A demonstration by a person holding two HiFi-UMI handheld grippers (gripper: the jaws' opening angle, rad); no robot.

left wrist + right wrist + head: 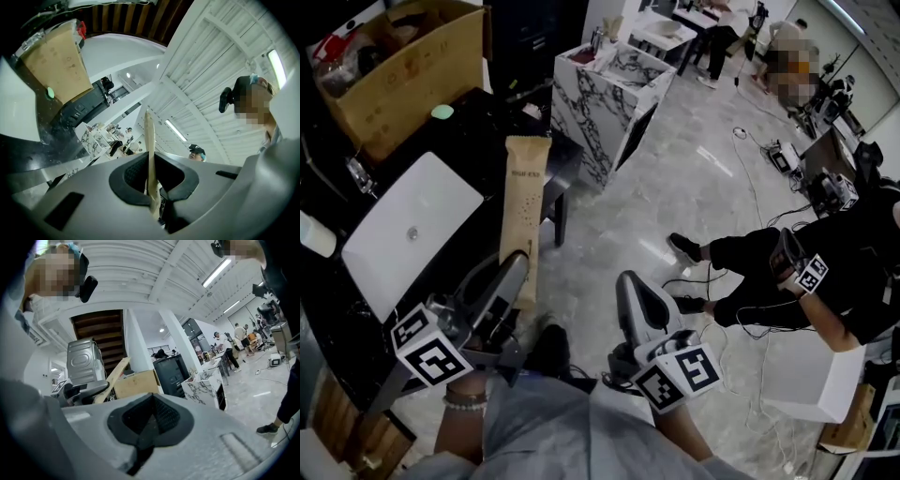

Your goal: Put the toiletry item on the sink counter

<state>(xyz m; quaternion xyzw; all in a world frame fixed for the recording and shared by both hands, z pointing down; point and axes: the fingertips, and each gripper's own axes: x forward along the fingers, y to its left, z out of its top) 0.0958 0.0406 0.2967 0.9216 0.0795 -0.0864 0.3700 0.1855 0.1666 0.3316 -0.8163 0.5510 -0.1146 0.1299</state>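
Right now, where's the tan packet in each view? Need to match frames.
Head view: tan packet centre-left, clamped in the left gripper.
Left gripper view: packet edge-on at centre, between the jaws.
Right gripper view: packet a slanted strip, left of centre.
Shared landmark: cardboard box.
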